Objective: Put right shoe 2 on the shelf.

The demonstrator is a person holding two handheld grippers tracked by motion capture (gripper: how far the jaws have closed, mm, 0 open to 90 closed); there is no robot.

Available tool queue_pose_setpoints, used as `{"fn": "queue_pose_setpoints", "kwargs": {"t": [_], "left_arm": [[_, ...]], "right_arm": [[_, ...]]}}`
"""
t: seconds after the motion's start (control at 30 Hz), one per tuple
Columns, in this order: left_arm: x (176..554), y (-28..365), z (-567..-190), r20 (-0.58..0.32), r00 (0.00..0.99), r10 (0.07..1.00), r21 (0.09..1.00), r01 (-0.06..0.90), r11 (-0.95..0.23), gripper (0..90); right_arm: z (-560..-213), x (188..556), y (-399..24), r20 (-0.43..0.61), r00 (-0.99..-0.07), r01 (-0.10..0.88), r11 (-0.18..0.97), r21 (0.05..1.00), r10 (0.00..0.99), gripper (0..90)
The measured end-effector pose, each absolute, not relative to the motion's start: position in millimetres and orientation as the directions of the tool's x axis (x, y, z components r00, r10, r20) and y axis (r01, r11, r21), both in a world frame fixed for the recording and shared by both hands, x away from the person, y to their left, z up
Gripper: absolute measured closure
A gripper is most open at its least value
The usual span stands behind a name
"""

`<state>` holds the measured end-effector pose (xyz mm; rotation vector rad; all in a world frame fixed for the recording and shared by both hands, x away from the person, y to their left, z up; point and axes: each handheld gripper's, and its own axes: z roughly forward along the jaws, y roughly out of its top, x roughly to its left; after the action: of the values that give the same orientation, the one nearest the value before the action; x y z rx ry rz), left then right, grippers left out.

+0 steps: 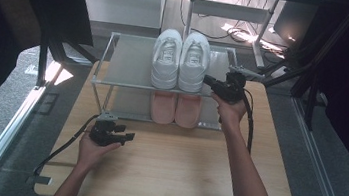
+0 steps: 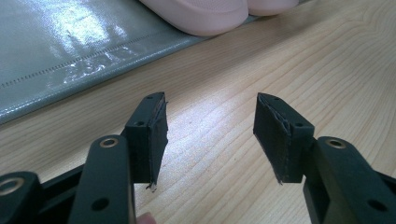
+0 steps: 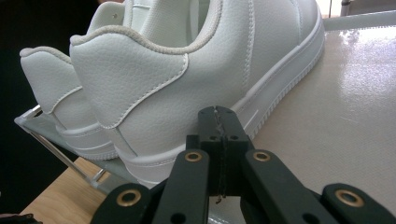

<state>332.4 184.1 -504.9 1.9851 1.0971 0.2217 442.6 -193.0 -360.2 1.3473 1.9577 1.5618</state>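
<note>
Right gripper (image 3: 219,114), jaws clenched with nothing between them, sits at the heel side of the right white sneaker (image 1: 194,60) on the rack's top shelf (image 1: 129,62). Left gripper (image 2: 210,135), jaws apart with nothing between them, rests on the wooden table (image 1: 178,174).

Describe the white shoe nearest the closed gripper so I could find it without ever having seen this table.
On the wooden table stands a small two-tier shoe rack. On its top shelf sit two white sneakers side by side, above a pink pair on the lower shelf. The one meant is the right-hand white sneaker, heel toward the person, with the shut right gripper close beside its heel.
</note>
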Motion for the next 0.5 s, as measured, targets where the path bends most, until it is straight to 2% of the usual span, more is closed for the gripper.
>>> {"fn": "queue_pose_setpoints", "kwargs": {"t": [0.5], "left_arm": [[330.7,184.3,-504.0,-0.224,0.602,0.767,0.740,0.617,-0.267,45.5]], "right_arm": [[-364.3,440.2,-194.4,0.340,-0.524,0.484,-0.055,0.873,0.781,90.0]]}}
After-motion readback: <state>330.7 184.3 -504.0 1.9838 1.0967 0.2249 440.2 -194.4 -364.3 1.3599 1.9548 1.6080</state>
